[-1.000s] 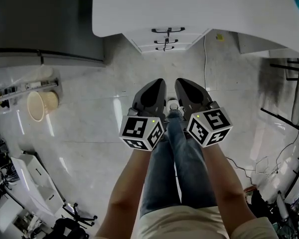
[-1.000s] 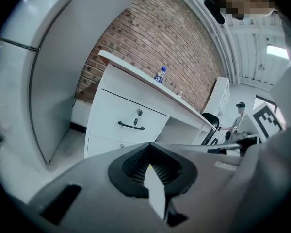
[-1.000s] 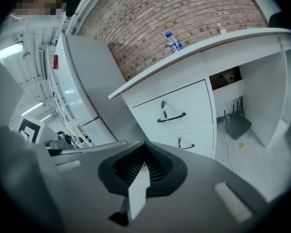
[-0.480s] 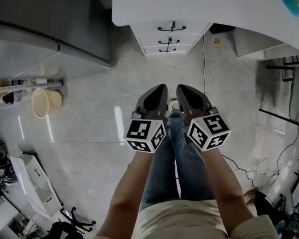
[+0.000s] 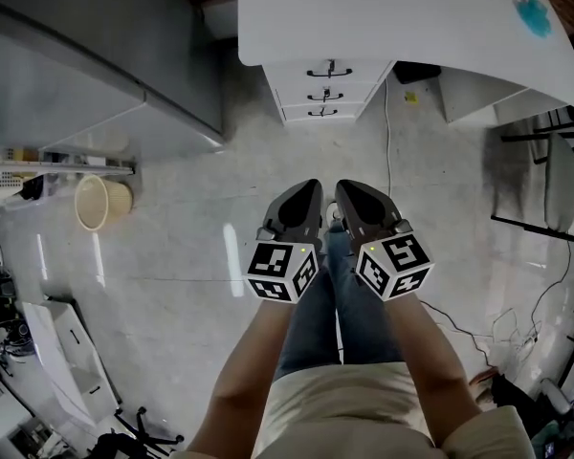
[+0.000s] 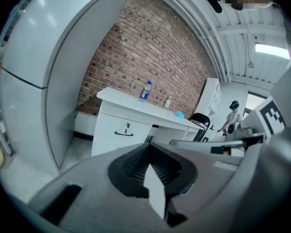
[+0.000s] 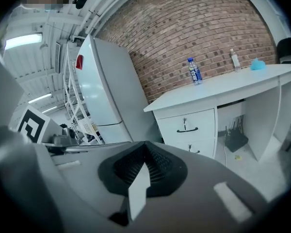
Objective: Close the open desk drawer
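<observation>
Two tools, both clenched on nothing: your left gripper (image 5: 309, 191) and right gripper (image 5: 352, 191) are held side by side, each with its jaws pressed together. Straight ahead of the tips, in line with the gap between the tools and well apart across the pale floor (image 5: 191, 247), stands the drawer stack (image 5: 325, 89) under the white desk (image 5: 411, 17). In the right gripper view the drawer fronts look flush. A water bottle (image 7: 194, 72) stands on the desktop above.
</observation>
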Demonstrator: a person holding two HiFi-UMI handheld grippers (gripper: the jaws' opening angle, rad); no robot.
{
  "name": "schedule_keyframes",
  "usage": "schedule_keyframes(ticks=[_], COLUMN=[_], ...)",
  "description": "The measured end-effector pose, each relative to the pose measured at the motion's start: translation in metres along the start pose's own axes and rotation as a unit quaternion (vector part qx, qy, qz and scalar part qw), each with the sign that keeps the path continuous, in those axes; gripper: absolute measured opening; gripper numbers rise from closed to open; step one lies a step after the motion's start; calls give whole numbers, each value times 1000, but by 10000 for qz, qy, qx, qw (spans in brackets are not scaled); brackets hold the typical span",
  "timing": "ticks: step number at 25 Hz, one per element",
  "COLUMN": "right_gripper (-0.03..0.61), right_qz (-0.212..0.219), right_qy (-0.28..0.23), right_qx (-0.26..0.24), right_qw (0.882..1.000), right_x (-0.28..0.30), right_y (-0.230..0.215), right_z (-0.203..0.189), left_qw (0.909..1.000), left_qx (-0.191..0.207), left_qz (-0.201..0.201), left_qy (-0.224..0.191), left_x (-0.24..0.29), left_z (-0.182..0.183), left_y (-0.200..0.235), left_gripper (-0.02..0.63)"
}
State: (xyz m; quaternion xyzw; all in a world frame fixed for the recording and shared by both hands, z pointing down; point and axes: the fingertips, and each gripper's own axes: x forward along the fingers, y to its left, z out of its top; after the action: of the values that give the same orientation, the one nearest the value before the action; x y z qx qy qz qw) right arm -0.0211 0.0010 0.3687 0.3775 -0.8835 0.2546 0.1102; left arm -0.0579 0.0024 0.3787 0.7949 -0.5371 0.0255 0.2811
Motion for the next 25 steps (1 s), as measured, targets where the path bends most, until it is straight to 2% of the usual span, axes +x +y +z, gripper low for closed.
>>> schedule_keyframes(ticks=[6,15,25], right_gripper=[2,2,2], right_qz=[1,74,78], right_qy=[13,2,109], right_qx=[-286,-454,-647], right_qw=[9996,9989,9978], right_x=[-23,-57,-86], right_y=[26,63,90], right_z=[21,50,60], left_qw=[9999,9998,9999], left_qx=[131,209,160], left_qz=[-17,-30,-15], left_qy=[0,0,-44], left_x=[-26,-63,-101], left_z=[20,47,59], left_y=[-18,-42,-54], left_gripper=[-2,-2,-2])
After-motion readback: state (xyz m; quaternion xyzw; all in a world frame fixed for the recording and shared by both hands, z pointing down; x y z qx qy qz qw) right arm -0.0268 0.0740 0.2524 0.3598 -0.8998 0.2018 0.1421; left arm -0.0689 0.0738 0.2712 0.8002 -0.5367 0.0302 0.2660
